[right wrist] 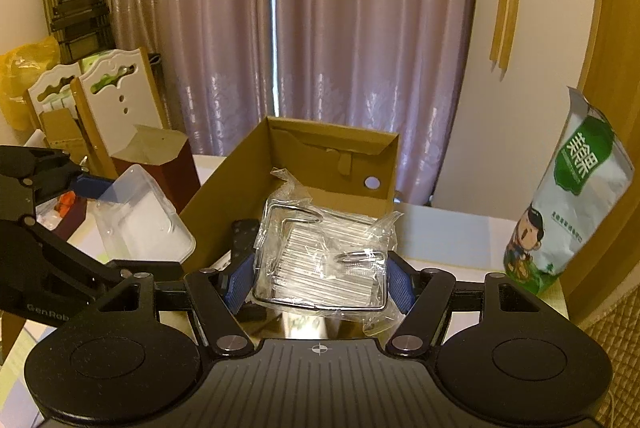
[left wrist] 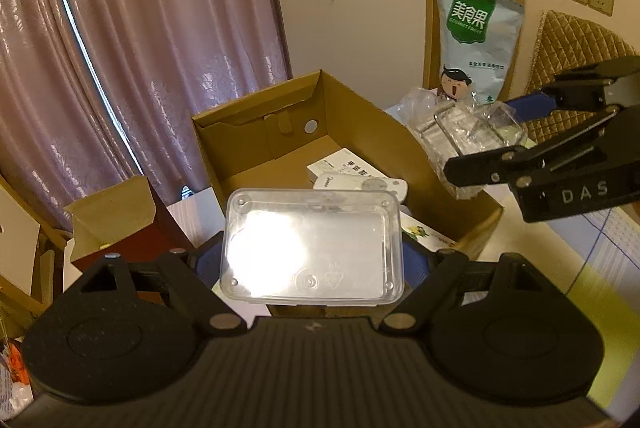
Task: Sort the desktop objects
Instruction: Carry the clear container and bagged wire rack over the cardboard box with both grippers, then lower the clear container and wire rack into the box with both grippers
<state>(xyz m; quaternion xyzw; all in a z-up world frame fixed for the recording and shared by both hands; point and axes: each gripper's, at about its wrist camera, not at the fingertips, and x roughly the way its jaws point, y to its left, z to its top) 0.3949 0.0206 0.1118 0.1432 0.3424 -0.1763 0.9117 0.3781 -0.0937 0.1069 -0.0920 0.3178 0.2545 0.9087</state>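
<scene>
Clear plastic fills the middle of my left view: my left gripper [left wrist: 314, 260] has its jaws closed on a lidded plastic tub [left wrist: 314, 248], its blue pads pressed to both short ends, the tub held in the air in front of the cardboard box [left wrist: 360, 116]. In my right view, low centre, my right gripper [right wrist: 320, 276] has its jaws clamped on a metal rack wrapped in clear film [right wrist: 320, 256], held over the near edge of the same open box. Seen from the left camera, that rack hangs at the right of the frame above the box's right wall.

Inside the box, past the tub, lie a white remote [left wrist: 360, 185] and a white carton [left wrist: 340, 164] on the floor of it. Right of the box, a tall pale snack bag [right wrist: 572, 196] with a green label stands upright on the white counter [right wrist: 448, 228]. Left of the box sits a smaller dark red box [right wrist: 160, 164] with open flaps. Mauve curtains [right wrist: 320, 28] hang behind everything.
</scene>
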